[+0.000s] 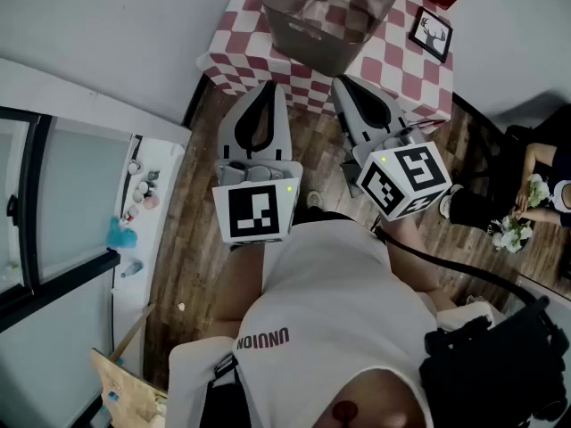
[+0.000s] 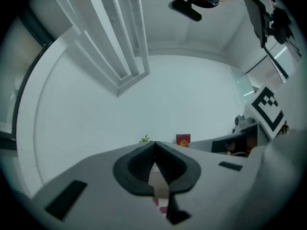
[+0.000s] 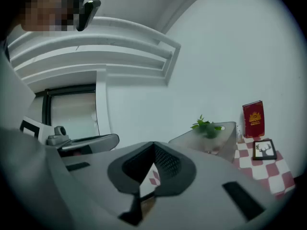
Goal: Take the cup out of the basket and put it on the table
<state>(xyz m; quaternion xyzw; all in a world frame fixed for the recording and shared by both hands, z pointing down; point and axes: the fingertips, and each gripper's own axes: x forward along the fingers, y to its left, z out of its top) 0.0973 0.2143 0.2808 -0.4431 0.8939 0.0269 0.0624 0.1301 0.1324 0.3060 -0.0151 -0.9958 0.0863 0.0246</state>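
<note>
While both are pressed together and hold nothing, the left claw [image 1: 270, 89] and right claw [image 1: 344, 86] point at the grey plastic basket [image 1: 303, 36] on the red-and-white checked tabletop [image 1: 239, 62], top of the frame; the cup is likely inside, too blurry to pick out; open one claw first, then reach in slowly.

Left gripper [image 2: 154, 146] fingers together, empty; red box [image 2: 183, 140], green sprig [image 2: 145, 139] beyond, white wall behind.
</note>
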